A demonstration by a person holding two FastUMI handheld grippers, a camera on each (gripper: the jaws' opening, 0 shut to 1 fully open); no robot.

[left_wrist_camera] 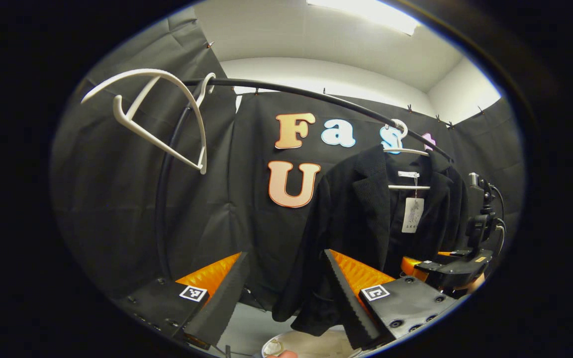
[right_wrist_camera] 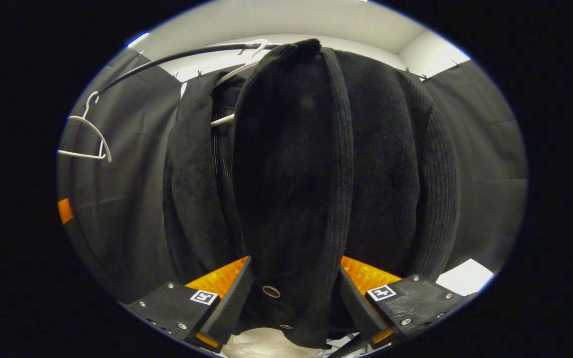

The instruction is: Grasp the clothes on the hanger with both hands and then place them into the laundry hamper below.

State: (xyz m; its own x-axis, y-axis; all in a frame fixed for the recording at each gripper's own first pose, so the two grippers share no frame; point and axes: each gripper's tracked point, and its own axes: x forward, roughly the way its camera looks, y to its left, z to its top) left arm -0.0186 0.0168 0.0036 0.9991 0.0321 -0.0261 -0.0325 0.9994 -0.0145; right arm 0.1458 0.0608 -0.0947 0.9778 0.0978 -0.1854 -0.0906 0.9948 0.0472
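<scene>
A black jacket (left_wrist_camera: 366, 214) hangs on a white hanger (left_wrist_camera: 406, 151) from the black rail (left_wrist_camera: 316, 97), with a paper tag (left_wrist_camera: 412, 215) inside the collar. My left gripper (left_wrist_camera: 285, 253) is open, a little short of the jacket's left sleeve, and holds nothing. In the right gripper view the jacket (right_wrist_camera: 306, 164) is very close. My right gripper (right_wrist_camera: 294, 266) is open, with the jacket's buttoned front edge hanging between its fingers. The left gripper view shows the right gripper (left_wrist_camera: 416, 266) low against the jacket's right side. A pale hamper rim (left_wrist_camera: 311, 345) lies under the jacket.
An empty white hanger (left_wrist_camera: 157, 119) hangs at the rail's left end, seen farther off in the right gripper view as well (right_wrist_camera: 85, 141). Black cloth walls close the booth behind and on both sides. A white patch of floor (right_wrist_camera: 465, 276) shows at lower right.
</scene>
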